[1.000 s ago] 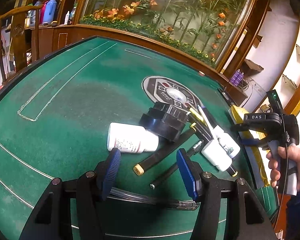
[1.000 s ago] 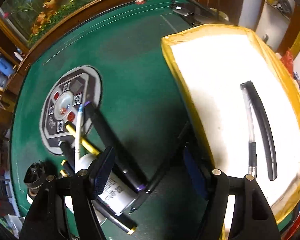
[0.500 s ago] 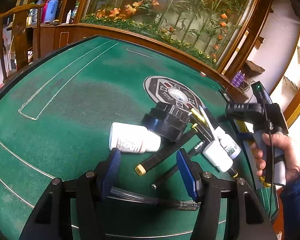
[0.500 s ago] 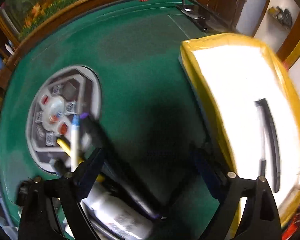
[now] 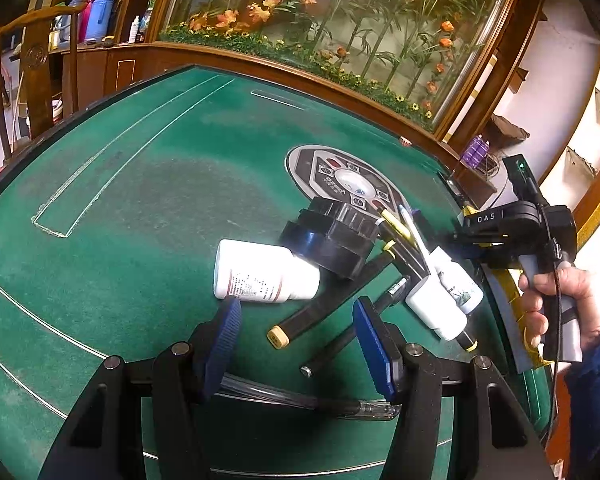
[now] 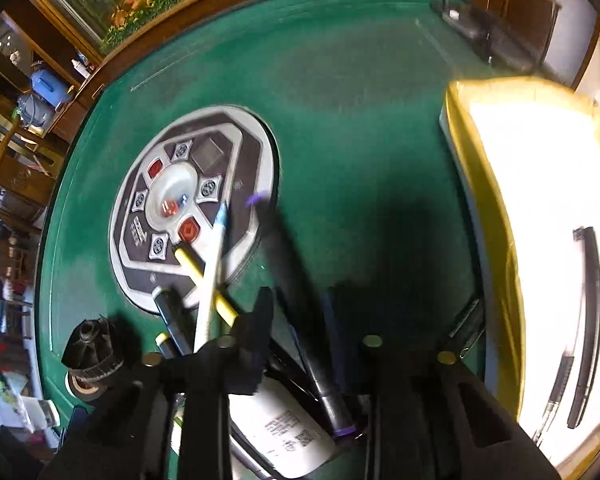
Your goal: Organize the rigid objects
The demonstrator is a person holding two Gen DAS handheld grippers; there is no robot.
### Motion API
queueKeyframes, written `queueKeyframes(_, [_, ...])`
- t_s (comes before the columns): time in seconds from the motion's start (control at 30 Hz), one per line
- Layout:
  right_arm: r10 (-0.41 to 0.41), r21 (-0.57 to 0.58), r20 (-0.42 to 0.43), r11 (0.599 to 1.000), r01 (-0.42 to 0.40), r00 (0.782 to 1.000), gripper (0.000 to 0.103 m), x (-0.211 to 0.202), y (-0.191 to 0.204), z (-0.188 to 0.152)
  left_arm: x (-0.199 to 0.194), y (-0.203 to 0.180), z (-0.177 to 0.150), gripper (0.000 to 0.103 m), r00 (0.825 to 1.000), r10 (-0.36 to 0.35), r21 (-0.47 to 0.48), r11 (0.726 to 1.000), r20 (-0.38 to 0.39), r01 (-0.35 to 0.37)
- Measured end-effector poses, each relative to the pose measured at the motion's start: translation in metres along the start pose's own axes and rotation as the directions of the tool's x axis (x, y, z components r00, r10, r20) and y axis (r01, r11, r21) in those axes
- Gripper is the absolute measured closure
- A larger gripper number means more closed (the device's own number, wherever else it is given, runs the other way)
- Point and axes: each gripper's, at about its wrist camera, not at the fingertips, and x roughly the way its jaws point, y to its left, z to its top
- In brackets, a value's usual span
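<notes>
A green felt bench [image 5: 148,184] is shown with a pile of loose items near its round centre panel [image 6: 192,200]. At the right, a yellow-rimmed tray [image 6: 472,184] with a white bottom is seen; 2 dark pens [image 6: 588,320] already lie in it, so the sorting is judged as started but mostly undone.

Left on the bench: a white pill bottle [image 5: 260,276] on its side, a black roll of tape [image 5: 332,240] touching it, 2 smaller white bottles [image 5: 444,300], a black marker with a yellow end [image 5: 324,304], a thin black pen [image 5: 352,336], and yellow and white pens [image 6: 210,276] crossed over the panel edge.

The right gripper [image 6: 296,320] is pointed steeply down into the pile. Its jaws have just been closing, and a black marker with purple ends [image 6: 300,312] is seen between them; the pads look pressed on it, though the picture is blurred. The marker is judged the next item for the tray.

The left gripper [image 5: 296,332] hovers over the bench edge, jaws apart, nothing between the pads. A clear pen [image 5: 300,400] lies across its frame below the pads.
</notes>
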Motion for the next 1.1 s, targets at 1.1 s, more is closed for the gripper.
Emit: queueKeyframes(1.1, [0.395, -0.208, 0.336, 0.917, -0.341, 0.855, 0.088, -0.127, -0.034, -0.127, -0.008, -0.034, -0.023, 0.041, 0.975, 0.107, 0.568, 0.823, -0.197, 0.024])
